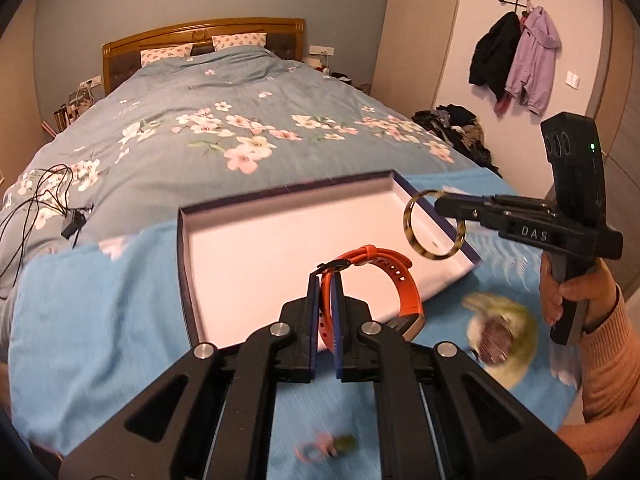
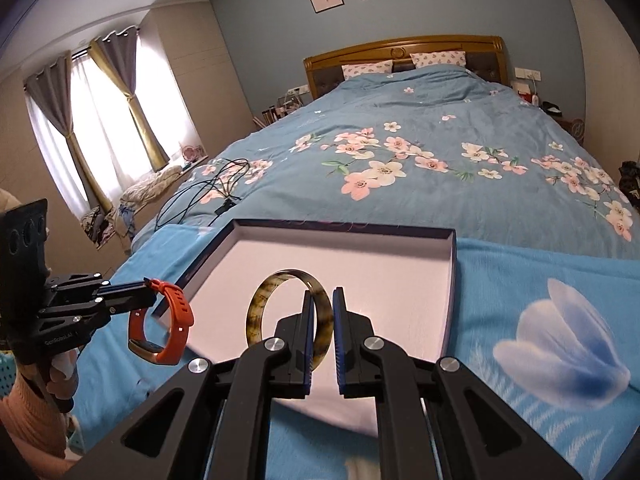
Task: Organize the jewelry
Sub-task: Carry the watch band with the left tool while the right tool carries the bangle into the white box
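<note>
A shallow open box with a white inside and dark blue walls (image 1: 280, 240) (image 2: 340, 264) lies on a light blue cloth on the bed. My left gripper (image 1: 326, 280) (image 2: 150, 282) is shut on an orange watch (image 1: 380, 276) (image 2: 176, 320), held above the box's near edge. My right gripper (image 2: 320, 300) (image 1: 442, 202) is shut on a mottled brown-yellow bangle (image 2: 280, 312) (image 1: 434, 224), held above the box's right side. A green and white hair accessory (image 1: 500, 328) and a small orange-green piece (image 1: 324, 446) lie blurred on the cloth.
The bed with a blue floral quilt (image 2: 420, 152) stretches beyond the box. Black cables (image 1: 44, 200) (image 2: 208, 192) lie on the quilt at the left. Coats (image 1: 516, 56) hang on the right wall above a pile of clothes (image 1: 460, 128).
</note>
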A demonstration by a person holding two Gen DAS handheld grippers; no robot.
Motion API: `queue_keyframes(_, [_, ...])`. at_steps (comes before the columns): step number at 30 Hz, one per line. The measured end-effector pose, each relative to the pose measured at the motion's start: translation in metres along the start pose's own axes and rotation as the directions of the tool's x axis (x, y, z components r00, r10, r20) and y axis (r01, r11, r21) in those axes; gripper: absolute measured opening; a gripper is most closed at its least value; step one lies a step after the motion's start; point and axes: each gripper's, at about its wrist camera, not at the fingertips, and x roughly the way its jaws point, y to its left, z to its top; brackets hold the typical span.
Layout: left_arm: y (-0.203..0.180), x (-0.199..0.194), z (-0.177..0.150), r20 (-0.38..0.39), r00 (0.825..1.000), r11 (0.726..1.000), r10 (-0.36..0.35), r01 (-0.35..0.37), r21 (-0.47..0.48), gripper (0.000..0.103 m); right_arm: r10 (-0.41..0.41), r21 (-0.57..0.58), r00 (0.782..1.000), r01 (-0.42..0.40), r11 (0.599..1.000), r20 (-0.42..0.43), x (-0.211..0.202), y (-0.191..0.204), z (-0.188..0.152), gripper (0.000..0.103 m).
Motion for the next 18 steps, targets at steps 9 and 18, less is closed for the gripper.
queue_keyframes(9, [0.030,0.061,0.045,-0.032,0.999,1.000,0.018,-0.018,0.004,0.006,-0.044,0.027,0.997,0.046,0.999,-0.061,0.057,-0.012,0.028,0.007])
queue_keyframes(18, [0.046,0.124,0.067,-0.116,0.992,0.998,0.053,-0.050,0.028,0.007,-0.071,0.094,0.985,0.086,0.992,-0.154,0.100,-0.030,0.044,0.007])
